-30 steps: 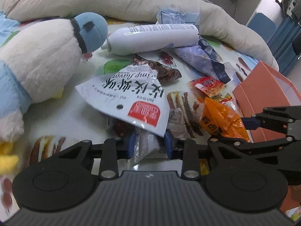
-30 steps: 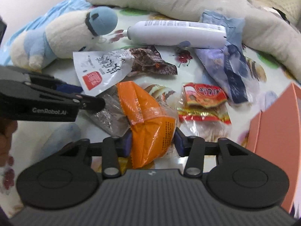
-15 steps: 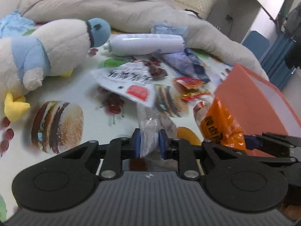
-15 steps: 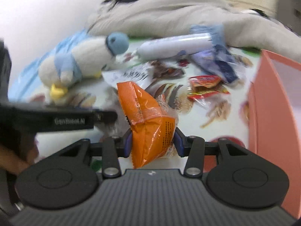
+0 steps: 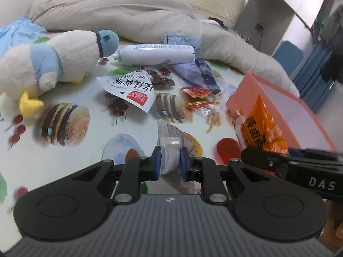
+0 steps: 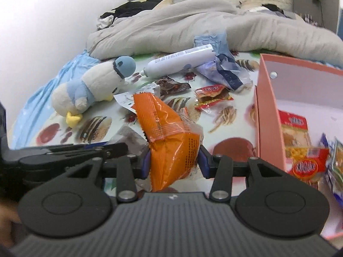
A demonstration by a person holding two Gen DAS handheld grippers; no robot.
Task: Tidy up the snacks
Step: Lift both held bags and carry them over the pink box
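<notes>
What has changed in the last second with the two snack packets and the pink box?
Both grippers lifted their packets off the bedsheet and carried them towards the pink box. The left gripper, its jaws just closing further, now pinches the clear packet; the right gripper keeps the orange packet, now beside the box's wall. The plush toy, white bottle and other loose snacks stayed put.

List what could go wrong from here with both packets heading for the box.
1. The left gripper pinches only the lower end of the clear packet, which has been squeezed tighter; the slick film may slip out before it reaches the box.
2. The right gripper holds the puffy orange packet beside the box wall; it could catch on the rim.
3. The two grippers sit very close and could bump each other.
</notes>
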